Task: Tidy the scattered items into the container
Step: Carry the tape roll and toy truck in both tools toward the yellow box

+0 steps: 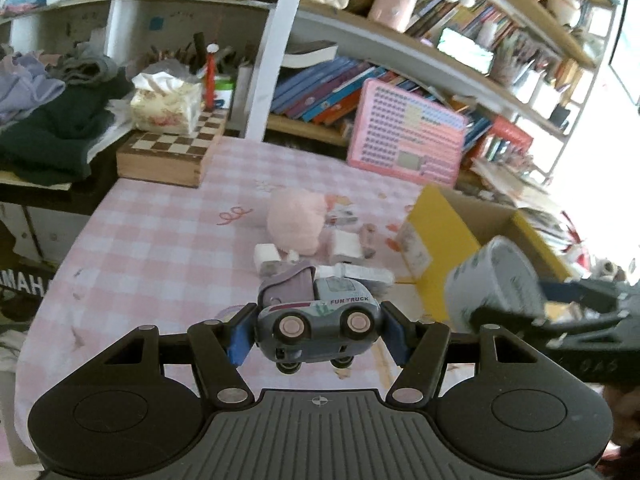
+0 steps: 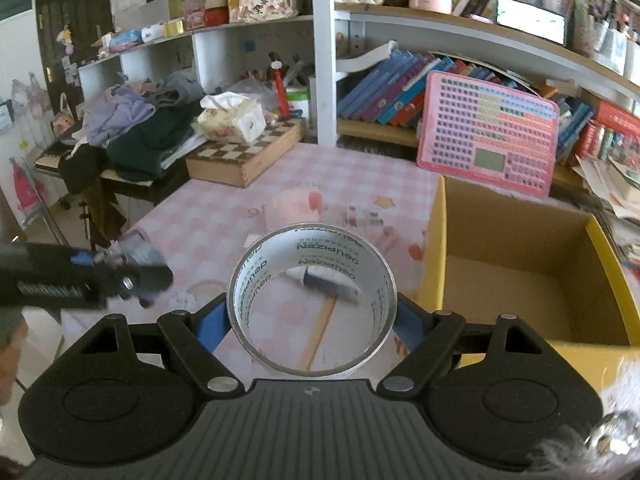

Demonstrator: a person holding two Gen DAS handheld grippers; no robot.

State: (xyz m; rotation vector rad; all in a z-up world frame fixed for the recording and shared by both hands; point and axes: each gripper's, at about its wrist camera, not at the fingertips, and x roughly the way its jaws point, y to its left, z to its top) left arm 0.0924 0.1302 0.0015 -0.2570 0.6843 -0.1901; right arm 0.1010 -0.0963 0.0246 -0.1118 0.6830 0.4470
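Daylight floods in from my right, blowing out the far right edge of the left wrist view to white. Fisheye bends the shelves (image 1: 400, 46) hard at the edges. The plush toy (image 1: 298, 220) and tape roll (image 1: 494, 280) look motion-blurred; corners go black.

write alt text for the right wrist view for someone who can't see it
The right gripper holds a roll of clear tape between its blue fingers, above a pink checked tablecloth. An open yellow cardboard box stands to the right, seemingly empty; the left gripper enters from the left.
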